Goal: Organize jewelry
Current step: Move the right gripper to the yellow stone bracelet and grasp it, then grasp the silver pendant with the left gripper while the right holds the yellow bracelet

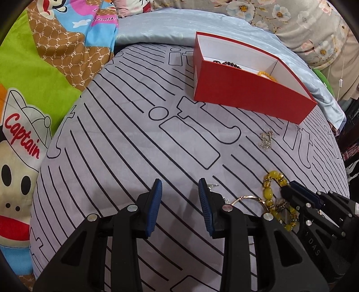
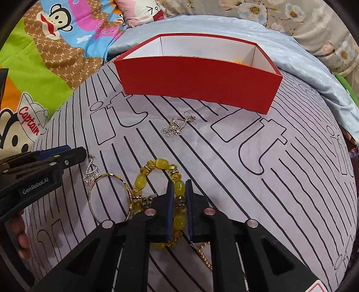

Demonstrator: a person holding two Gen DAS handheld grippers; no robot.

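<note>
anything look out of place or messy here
Nothing damaged. Several pieces lie loose outside the red box: a silver flower earring, its match touching a gold bangle, and the yellow bead bracelet the right claw grips.

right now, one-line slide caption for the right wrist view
Right gripper closed around a yellow bead bracelet on the striped bedsheet, red box behind.

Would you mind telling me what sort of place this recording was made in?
Most likely a bedroom, with the work done on a bed: a grey striped bedsheet serves as the surface, a cartoon monkey quilt lies beside it, and a floral pillow sits behind the red box.
</note>
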